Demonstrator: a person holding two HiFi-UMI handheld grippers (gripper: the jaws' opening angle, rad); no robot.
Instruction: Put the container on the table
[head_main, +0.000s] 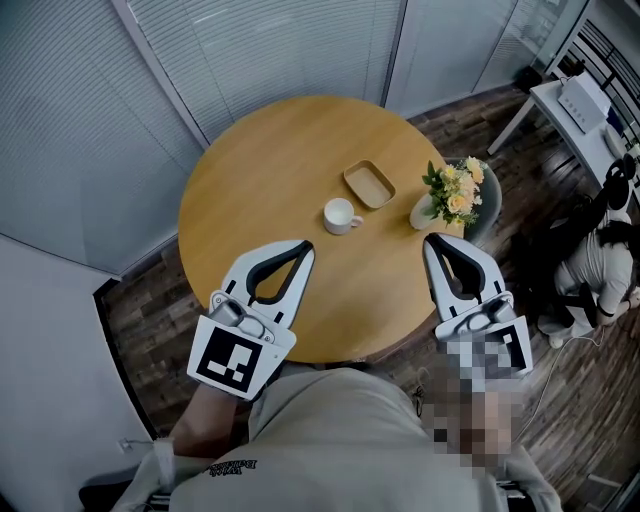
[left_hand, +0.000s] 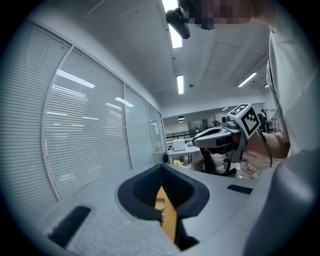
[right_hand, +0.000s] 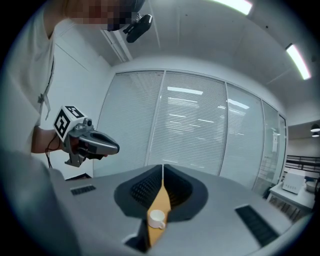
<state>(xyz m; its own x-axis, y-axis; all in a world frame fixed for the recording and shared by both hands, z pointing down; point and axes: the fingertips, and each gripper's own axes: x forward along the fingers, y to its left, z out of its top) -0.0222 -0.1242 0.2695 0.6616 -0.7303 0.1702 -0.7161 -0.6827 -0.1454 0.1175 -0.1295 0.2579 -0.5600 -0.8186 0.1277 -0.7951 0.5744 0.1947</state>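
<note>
Wooden and shallow, the container (head_main: 369, 184) was seen lying on the round table (head_main: 250, 180), past its middle. The left gripper (head_main: 305, 247) and right gripper (head_main: 432, 240) were held over the table's near edge. In the left gripper view, then the right, jaws were found pressed together, nothing held.

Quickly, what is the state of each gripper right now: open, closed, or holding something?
Left gripper: closed, jaw tips together, holding nothing.
Right gripper: closed, jaw tips together, holding nothing.
</note>
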